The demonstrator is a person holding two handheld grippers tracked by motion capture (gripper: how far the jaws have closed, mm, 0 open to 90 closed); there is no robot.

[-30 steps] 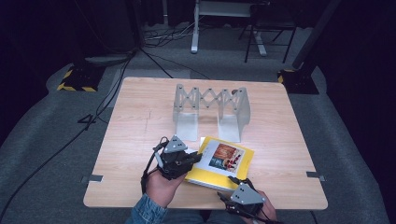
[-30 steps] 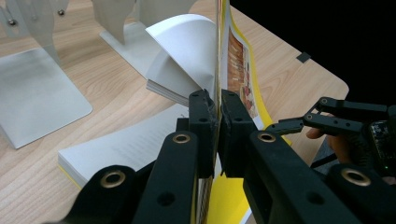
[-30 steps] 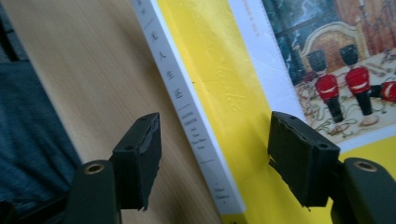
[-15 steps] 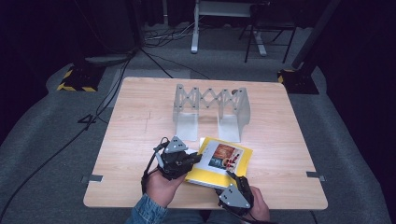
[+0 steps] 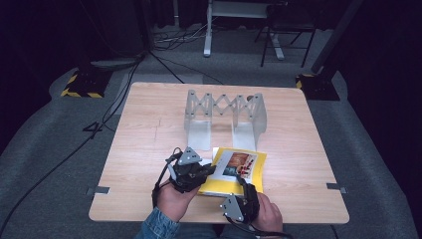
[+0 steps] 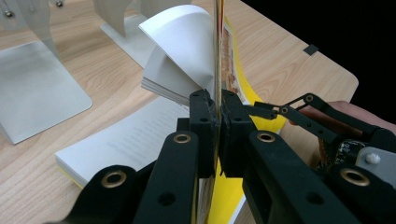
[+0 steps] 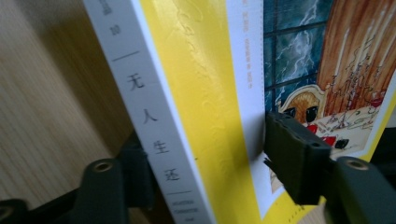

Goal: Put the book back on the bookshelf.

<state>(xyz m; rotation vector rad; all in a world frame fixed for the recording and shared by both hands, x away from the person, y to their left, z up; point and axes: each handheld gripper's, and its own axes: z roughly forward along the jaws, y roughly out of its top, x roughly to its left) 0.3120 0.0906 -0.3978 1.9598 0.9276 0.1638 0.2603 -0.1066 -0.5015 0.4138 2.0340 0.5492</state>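
A yellow paperback (image 5: 234, 172) lies near the front edge of the wooden table (image 5: 149, 124). My left gripper (image 5: 211, 172) holds its left side. In the left gripper view that gripper (image 6: 217, 107) is shut on the front cover (image 6: 218, 46), which stands up edge-on while white pages (image 6: 182, 46) fan open behind it. My right gripper (image 5: 244, 186) meets the book from the front. In the right gripper view its jaws (image 7: 208, 140) straddle the white spine (image 7: 154, 140), one pad (image 7: 289, 144) pressed on the pictured cover and the other jaw under the book.
A grey metal folding book rack (image 5: 224, 114) stands just behind the book at the table's middle. Dark floor with cables and stand legs surrounds the table. Tape tabs mark the front corners (image 5: 99, 190).
My right gripper has moved forward and slightly left from the table's front edge onto the book's near edge. The left gripper has stayed on the cover.
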